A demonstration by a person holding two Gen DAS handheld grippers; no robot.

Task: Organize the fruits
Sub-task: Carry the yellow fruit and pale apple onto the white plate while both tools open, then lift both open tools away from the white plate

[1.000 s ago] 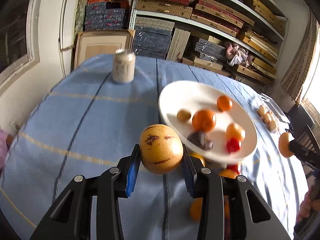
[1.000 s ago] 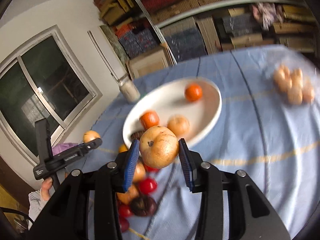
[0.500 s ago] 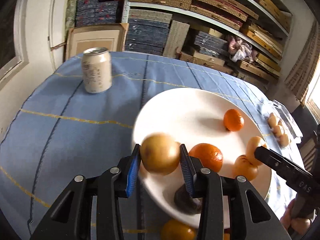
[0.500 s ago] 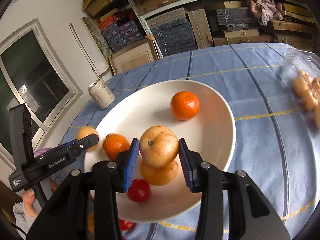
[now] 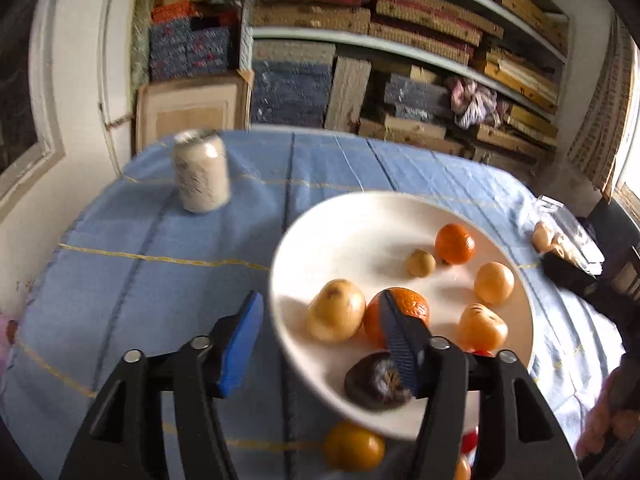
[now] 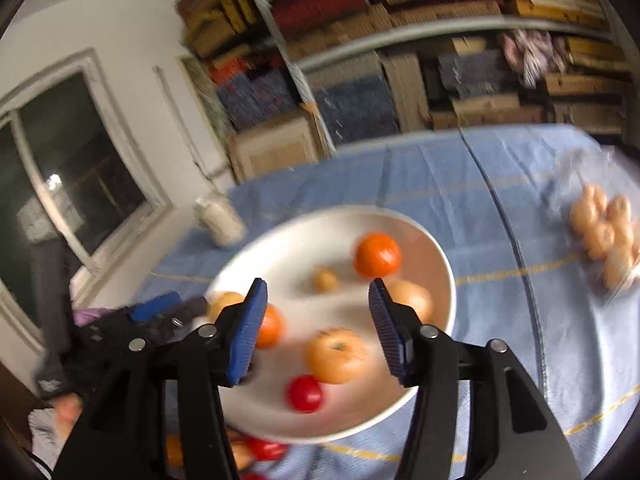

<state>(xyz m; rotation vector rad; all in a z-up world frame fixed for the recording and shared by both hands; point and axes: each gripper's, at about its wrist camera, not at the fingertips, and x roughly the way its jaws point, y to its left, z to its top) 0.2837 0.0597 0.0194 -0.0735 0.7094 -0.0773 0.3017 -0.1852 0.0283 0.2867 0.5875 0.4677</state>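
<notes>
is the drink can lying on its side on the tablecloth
No, the can stands upright on the blue tablecloth, apart from the white plate.

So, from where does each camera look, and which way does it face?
Left wrist: sits on the left hand-held gripper, faces down over the plate toward the can and shelves; its opening, empty jaws show.
Right wrist: sits on the right hand-held gripper, faces the plate from the other side; its opening, empty jaws show.
Both share plate, can, orange.
</notes>
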